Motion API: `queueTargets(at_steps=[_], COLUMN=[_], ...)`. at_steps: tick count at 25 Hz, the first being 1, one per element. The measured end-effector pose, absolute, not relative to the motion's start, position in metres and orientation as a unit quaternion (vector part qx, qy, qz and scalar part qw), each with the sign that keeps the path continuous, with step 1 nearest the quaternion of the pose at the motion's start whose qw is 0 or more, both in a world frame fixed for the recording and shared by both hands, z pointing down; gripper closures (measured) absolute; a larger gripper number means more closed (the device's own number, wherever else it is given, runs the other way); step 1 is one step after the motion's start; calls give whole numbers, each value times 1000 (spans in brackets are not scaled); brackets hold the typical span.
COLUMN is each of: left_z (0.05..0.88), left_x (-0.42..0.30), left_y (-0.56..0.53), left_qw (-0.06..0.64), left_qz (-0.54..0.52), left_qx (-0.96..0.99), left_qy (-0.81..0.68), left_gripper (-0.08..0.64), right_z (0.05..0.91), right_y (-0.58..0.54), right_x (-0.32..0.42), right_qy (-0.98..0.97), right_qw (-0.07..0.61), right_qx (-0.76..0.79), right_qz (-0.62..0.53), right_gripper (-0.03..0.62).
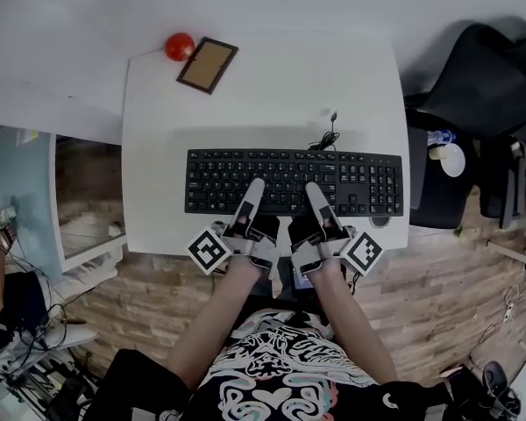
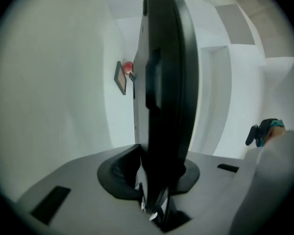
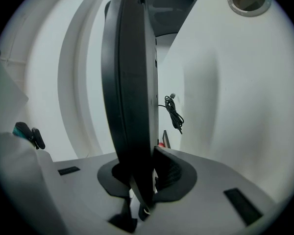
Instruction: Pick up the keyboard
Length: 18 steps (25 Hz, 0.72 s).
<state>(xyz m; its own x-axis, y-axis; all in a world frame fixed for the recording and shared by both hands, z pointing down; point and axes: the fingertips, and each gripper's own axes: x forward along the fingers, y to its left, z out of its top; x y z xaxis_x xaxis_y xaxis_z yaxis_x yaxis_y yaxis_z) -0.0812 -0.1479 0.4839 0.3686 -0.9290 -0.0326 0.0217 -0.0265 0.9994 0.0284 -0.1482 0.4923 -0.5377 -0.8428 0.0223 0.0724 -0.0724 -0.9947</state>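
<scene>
While the person's forearms reach out from a patterned shirt (image 1: 280, 367), both hands end at the near long edge of the keyboard (image 1: 294, 182), the landmark for everything else.

The left gripper (image 1: 252, 191) comes in over that edge left of the keyboard's middle, with its marker cube (image 1: 209, 250) hanging off the near side. Seen from the left gripper view, the keyboard runs edge-on straight through the jaws, and the dark pads (image 2: 120, 173) close against it on both sides, pinching its near rim. The right gripper (image 1: 318, 198) sits just beside it, right of the middle, with a second cube (image 1: 363, 253) trailing behind. The right gripper view shows the same hold: the ribbed pad (image 3: 174, 173) presses one face of the keyboard and the other jaw backs the opposite face.

The black keyboard lies lengthwise along the near edge of the white counter (image 1: 263, 95), its number pad toward the right. Whether it has left the counter, I cannot tell.

Just beyond the keyboard's far edge, right of centre, its cable (image 1: 326, 137) lies bunched in a small coil. Well beyond the far left corner sit a brown picture frame (image 1: 207, 64) and, just beside that, a red ball (image 1: 180, 46). Off the keyboard's right end, past the counter, stands a black chair (image 1: 482, 86).
</scene>
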Motion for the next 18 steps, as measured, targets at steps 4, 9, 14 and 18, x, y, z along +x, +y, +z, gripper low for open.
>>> queueTargets(at_steps=[4, 9, 14, 18], left_z=[480, 474, 453, 437], left_x=[-82, -81, -80, -89], left_y=[-149, -150, -155, -156], left_qw=[585, 586, 575, 571], left_qz=[-422, -418, -422, -433], left_qx=[579, 582, 602, 605], left_qy=[-380, -378, -360, -347], left_gripper=[479, 480, 479, 479], right_z=[487, 482, 466, 450], right_y=[-152, -155, -156, -158], right_x=[28, 29, 35, 36], right_qy=[606, 618, 613, 615], right_qw=[338, 327, 351, 361], right_qx=[-328, -330, -333, -332], right_qz=[-641, -634, -625, -617], right_gripper=[506, 506, 505, 506])
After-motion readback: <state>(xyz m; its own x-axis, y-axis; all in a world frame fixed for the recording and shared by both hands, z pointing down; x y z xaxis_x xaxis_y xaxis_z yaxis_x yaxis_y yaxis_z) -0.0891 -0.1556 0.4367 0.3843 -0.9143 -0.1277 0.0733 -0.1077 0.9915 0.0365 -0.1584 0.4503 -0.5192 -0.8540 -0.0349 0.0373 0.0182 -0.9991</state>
